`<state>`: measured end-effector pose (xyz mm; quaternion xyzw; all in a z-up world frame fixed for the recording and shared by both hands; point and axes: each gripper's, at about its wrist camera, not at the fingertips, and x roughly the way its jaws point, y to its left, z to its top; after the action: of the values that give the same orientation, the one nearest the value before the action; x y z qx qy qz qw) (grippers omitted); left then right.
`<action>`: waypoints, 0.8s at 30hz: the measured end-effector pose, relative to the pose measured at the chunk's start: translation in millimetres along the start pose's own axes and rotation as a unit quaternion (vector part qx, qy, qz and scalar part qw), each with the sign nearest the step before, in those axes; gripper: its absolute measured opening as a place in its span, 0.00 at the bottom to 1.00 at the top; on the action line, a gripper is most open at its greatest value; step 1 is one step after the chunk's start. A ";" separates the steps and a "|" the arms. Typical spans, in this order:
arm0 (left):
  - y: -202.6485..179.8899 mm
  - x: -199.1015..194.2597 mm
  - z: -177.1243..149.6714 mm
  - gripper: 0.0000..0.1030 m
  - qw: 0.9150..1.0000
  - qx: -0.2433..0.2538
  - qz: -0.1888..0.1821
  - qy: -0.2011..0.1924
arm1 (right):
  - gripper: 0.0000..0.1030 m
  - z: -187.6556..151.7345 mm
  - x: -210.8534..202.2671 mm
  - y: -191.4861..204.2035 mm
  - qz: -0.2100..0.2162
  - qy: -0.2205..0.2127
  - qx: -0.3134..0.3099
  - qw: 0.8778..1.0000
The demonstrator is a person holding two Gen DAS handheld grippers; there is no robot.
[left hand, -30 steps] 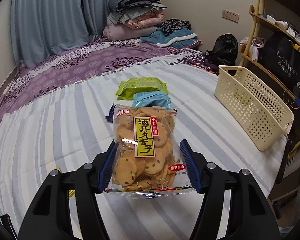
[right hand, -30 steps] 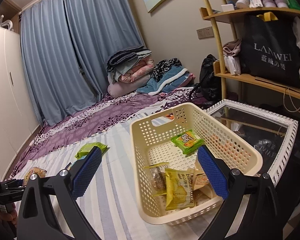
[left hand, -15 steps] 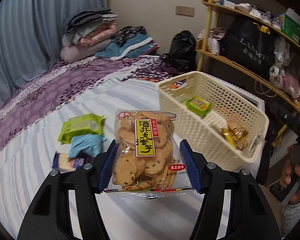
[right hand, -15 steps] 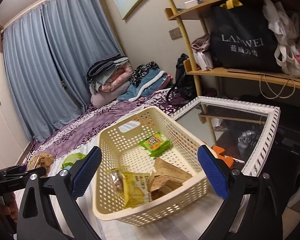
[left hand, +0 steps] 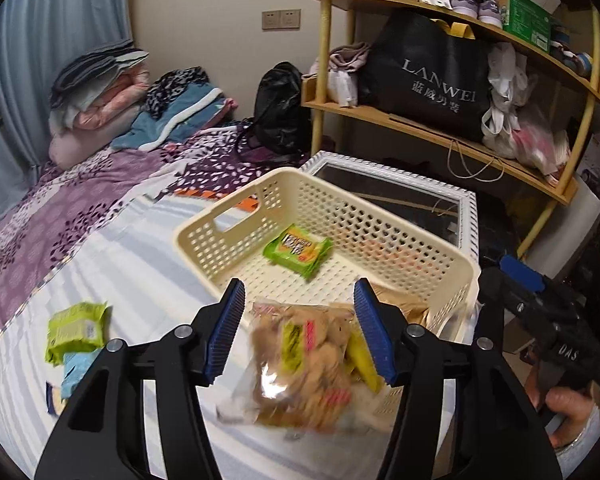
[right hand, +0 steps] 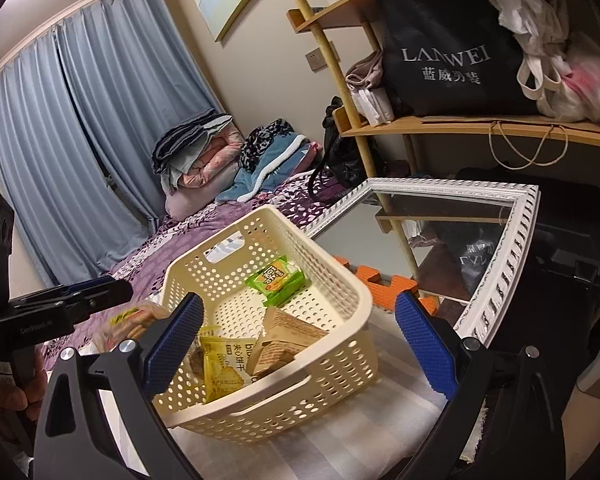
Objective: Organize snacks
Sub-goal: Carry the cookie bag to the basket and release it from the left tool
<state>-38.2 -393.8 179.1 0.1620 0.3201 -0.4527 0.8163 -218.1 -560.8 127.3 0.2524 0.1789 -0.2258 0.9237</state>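
Carried from mid-bed, cookie bag (left hand: 300,364) drops clear of the left gripper (left hand: 300,336) — jaws spread, though narrowing — toward the basket (left hand: 384,220); three packets (left hand: 76,330) remain; right gripper (right hand: 300,344) spread, empty.

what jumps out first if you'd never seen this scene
A blurred clear bag of round cookies sits between the blue pads of the left hand-held gripper, apparently loose from them, at the near end of a cream perforated basket. The basket rests on the striped bedspread and holds a green snack pack. To its left, two more packets, green and light blue, lie on the bedspread.
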 end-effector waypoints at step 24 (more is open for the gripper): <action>63.3 -2.9 -104.5 0.89 0.993 -0.078 -0.038 0.078 | 0.93 4.6 -6.9 -4.1 -0.014 -0.013 0.004 1.000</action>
<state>-25.3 -300.0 101.9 0.1197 0.4229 -0.4432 0.7813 -224.9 -564.2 132.6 0.2504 0.1698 -0.2423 0.9218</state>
